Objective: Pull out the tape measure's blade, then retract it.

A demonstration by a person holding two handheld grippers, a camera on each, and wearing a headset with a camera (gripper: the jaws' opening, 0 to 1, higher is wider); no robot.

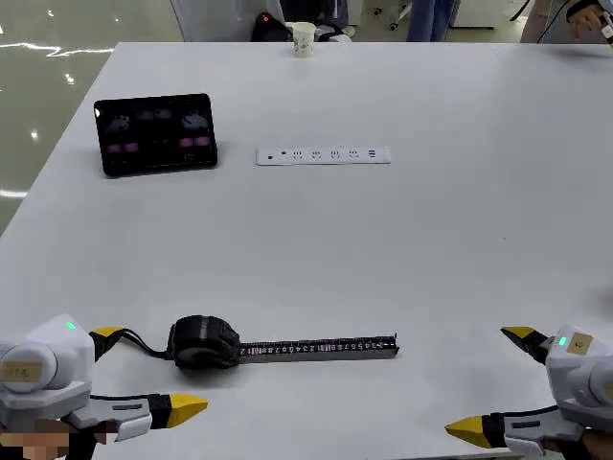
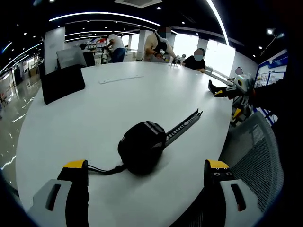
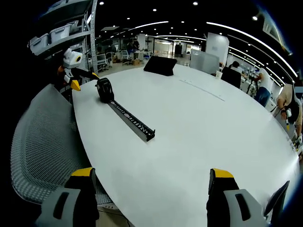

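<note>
A black tape measure [image 1: 203,342] lies on the white table near the front edge, its dark blade [image 1: 321,348] drawn out to the right and resting flat. A black strap trails from the case toward my left gripper [image 1: 148,372], which stands open just left of it with nothing between its yellow tips. In the left gripper view the case [image 2: 142,146] sits a short way ahead of the open jaws. My right gripper [image 1: 498,383] is open at the front right, apart from the blade's end hook [image 3: 147,135]. The left gripper [image 3: 71,71] also shows far off in the right gripper view.
A dark tablet [image 1: 155,133] stands at the back left and a white power strip [image 1: 323,155] lies mid-table. A paper cup [image 1: 303,39] sits at the far edge. People stand beyond the table. A grey mesh chair [image 3: 42,151] is by the near edge.
</note>
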